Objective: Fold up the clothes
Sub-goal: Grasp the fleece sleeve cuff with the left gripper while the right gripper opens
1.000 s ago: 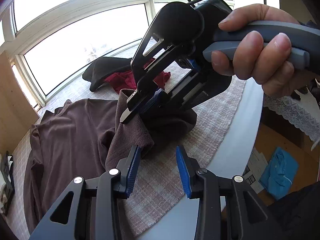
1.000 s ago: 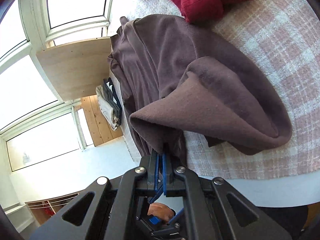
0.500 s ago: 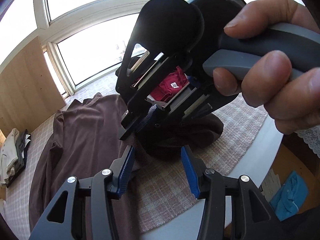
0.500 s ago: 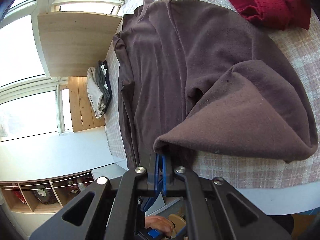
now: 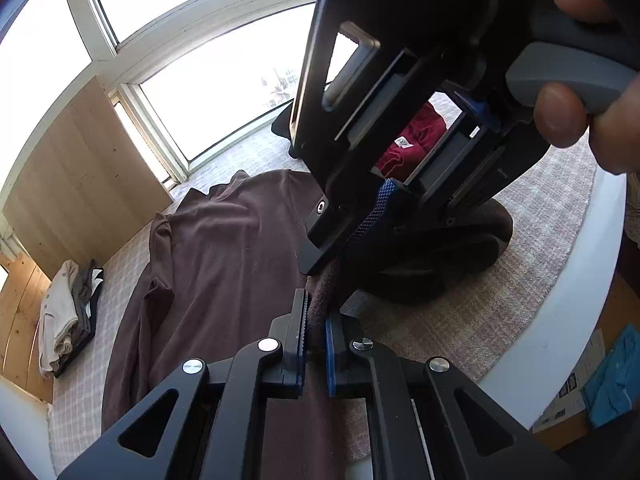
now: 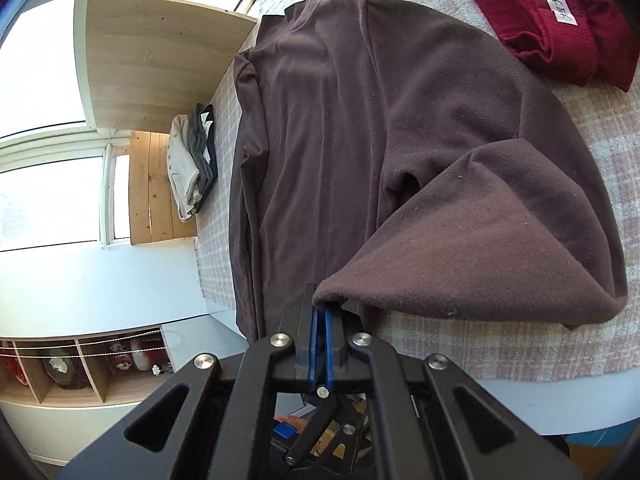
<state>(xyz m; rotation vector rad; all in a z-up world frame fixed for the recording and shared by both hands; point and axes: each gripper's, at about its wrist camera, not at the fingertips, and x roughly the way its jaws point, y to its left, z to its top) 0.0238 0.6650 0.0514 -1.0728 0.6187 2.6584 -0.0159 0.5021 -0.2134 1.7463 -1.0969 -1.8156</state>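
While the brown fleece garment (image 6: 400,128) lies spread along the checked cloth that covers the desk (image 5: 560,344), its near hem is lifted off the surface at two points close to the desk's near edge. The left tool (image 5: 316,344) is clenched on a ridge of that hem, the fabric being pinched between its blue pads (image 5: 331,348). The right tool (image 6: 320,344) is likewise clamped on the hem's corner, from which a flap of fleece is seen to drape back down onto the cloth. In the left wrist view the right tool (image 5: 352,240) is held just above and beyond the left one by a hand (image 5: 580,120), so that both grips sit side by side on the same edge; this is judged to be a hand-over or a paired hold, taken so that the hem can be carried evenly toward the far end without skewing. A red garment (image 6: 560,28) is left near the far right corner and a stack of folded clothes (image 6: 192,168) is kept beside the left edge, presumably as pending and finished work. The fold itself is judged not yet made, since most of the garment is still flat.
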